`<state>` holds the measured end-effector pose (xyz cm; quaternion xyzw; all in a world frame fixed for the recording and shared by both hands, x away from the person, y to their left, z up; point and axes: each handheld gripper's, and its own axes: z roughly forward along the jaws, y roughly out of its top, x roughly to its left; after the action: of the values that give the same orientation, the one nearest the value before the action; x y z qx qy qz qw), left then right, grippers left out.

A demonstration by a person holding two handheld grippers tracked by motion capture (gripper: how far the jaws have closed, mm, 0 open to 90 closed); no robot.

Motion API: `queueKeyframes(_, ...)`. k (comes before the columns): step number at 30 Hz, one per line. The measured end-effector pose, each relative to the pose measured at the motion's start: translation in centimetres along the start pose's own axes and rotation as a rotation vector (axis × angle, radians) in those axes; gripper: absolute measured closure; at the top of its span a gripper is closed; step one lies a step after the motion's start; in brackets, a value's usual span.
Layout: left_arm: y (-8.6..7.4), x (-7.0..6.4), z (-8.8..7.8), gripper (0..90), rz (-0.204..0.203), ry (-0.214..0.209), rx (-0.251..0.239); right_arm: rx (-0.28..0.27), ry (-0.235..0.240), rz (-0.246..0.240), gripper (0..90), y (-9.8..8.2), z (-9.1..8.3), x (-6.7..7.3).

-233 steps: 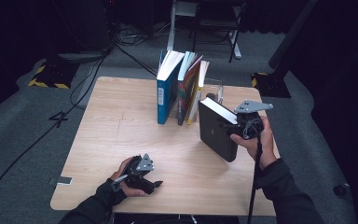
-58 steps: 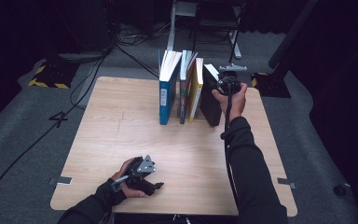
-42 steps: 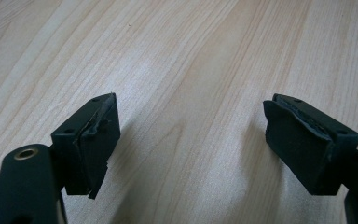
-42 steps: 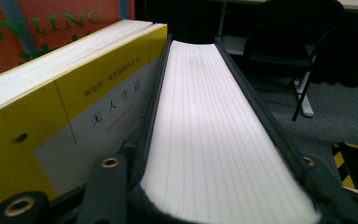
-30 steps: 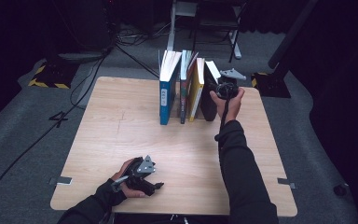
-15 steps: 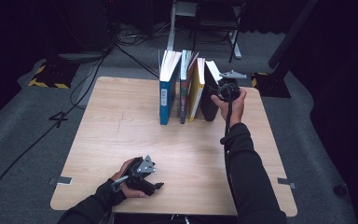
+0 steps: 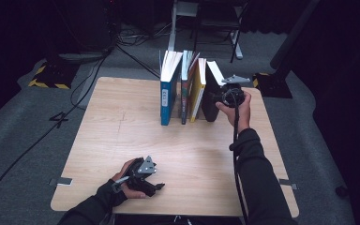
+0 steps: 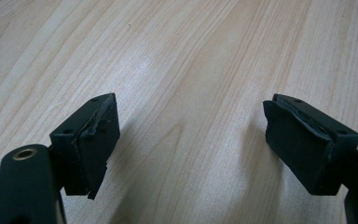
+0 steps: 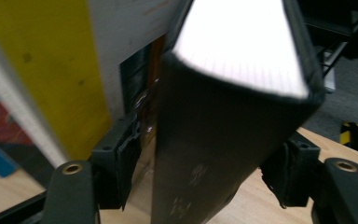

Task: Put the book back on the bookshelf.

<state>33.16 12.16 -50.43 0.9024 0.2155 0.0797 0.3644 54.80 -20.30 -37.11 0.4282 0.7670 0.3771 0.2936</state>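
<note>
The table [image 7: 122,122] carried a row of upright books at its far edge. The black book [image 7: 211,96] stood at the row's right end, between the just-opened, no longer pressing jaws of the right gripper [image 7: 218,97]. A white spine label on the blue book [image 7: 168,93] was unreadable. The left gripper [image 7: 157,186] rested empty and wide near the near edge.

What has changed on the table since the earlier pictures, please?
The right tongs carried the black book from the table's right side up to the row, standing it beside the yellow book. Their jaws have just been opening, the book between them. The left tongs stayed put, open.
</note>
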Motion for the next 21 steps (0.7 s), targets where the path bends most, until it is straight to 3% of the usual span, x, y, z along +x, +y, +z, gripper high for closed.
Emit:
queueKeyframes(8, 0.0, 0.0, 0.0, 17.9, 0.001, 0.001, 0.0, 0.04, 0.028, -0.063, 30.9, -0.8, -1.3, 0.1)
queueKeyframes(16, 0.0, 0.0, 0.0, 17.9, 0.002, 0.002, 0.001, 0.091, 0.036, -0.178, 29.2, -1.9, -2.6, 0.7)
queueKeyframes(21, 0.0, 0.0, 0.0, 17.9, 0.002, 0.002, 0.0, 0.102, 0.045, -0.197, 28.6, -2.8, -3.3, 0.9)
